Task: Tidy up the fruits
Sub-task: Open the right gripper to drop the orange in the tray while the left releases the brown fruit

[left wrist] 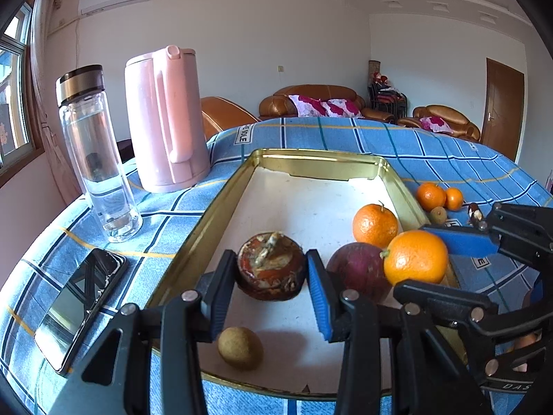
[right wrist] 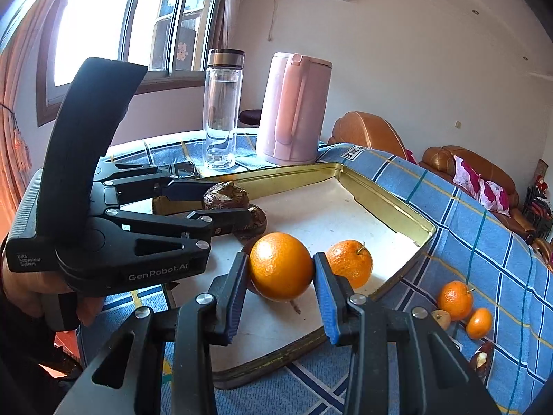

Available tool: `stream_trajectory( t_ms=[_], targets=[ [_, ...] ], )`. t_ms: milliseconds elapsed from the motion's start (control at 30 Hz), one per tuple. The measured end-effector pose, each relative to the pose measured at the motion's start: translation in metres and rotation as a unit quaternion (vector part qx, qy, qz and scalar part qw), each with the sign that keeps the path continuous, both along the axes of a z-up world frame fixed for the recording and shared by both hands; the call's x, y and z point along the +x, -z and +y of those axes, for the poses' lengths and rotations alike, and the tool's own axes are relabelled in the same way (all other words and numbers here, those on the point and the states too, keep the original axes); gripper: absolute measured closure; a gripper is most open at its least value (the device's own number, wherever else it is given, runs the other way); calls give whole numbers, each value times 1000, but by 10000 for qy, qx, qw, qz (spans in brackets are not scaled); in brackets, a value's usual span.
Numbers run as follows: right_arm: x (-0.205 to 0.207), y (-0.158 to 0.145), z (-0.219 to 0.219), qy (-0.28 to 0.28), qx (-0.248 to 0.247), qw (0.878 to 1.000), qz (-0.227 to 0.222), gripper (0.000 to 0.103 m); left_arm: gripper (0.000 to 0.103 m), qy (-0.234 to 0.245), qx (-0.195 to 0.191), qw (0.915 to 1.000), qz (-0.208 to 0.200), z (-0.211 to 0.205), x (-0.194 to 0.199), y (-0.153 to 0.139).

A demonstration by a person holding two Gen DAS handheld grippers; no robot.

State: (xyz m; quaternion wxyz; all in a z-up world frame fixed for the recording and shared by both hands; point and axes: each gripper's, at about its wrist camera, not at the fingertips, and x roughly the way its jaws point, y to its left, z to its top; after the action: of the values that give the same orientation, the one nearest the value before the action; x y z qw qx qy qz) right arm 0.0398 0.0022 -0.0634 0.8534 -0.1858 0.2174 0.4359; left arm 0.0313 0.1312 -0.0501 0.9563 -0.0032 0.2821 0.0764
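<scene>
Your smooth round orange [right wrist: 280, 271] sits pinched between the blue pads of your right gripper [right wrist: 280, 276], over the near edge of the gold-rimmed rectangular tin tray [left wrist: 221, 190]. Beside it, your left gripper [left wrist: 271, 268] clamps the dark brown wrinkled fruit [left wrist: 271, 266] above the tray's white floor. A stemmed tangerine [right wrist: 350, 263] lies just behind the orange.
</scene>
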Motion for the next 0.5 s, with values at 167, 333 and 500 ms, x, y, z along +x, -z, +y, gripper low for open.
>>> stream_trajectory(
  t_ms=[167,333,500],
  targets=[
    [1,2,3,-62,-90,9999,85,63,61,5,8,10000,8,0,0,0],
    [4,1,-1,21,11,9999,135,53,60,-61,44,10000,1,0,-1,0],
    [3,-4,-23,313,150,9993,-135,44,46,-50,-75,9999,-116,-2,-4,-4]
  ],
)
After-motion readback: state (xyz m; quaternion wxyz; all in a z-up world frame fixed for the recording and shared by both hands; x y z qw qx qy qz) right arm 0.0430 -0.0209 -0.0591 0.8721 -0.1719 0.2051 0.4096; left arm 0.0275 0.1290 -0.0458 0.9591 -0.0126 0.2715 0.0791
